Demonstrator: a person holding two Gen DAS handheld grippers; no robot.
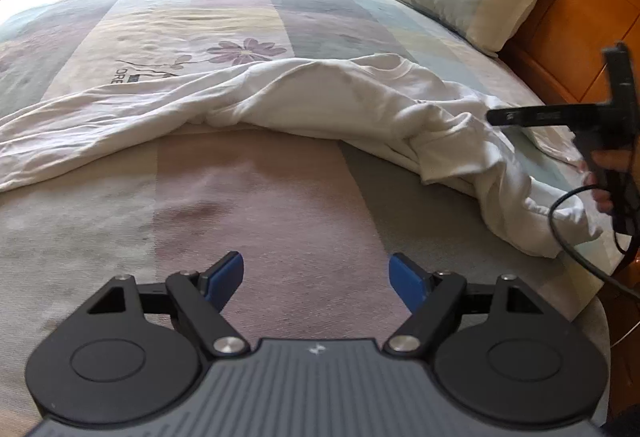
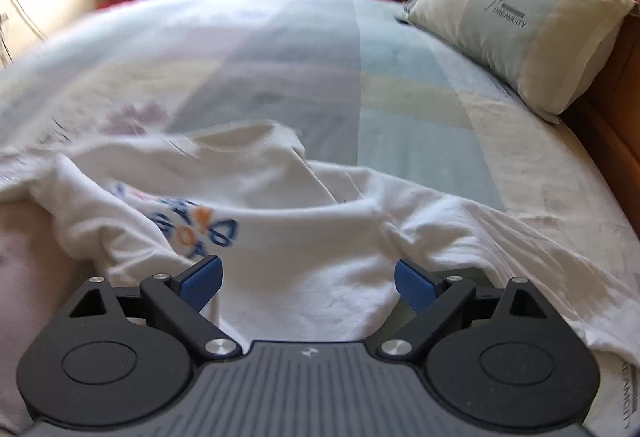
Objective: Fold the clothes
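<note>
Bed has loads of bare space up front; rumpled white shirt sprawls across it, left gripper and right gripper both gaping, empty.

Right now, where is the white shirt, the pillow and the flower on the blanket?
white shirt (image 2: 304, 261): right wrist view, plain middle cloth.
pillow (image 2: 516, 37): right wrist view, grey middle band.
flower (image 1: 244, 51): left wrist view, purple petals on the blanket.

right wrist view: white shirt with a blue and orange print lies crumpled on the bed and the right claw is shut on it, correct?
Not quite: the right claw is open, its jaws apart above the shirt. The right wrist view shows it. The rest holds.
</note>
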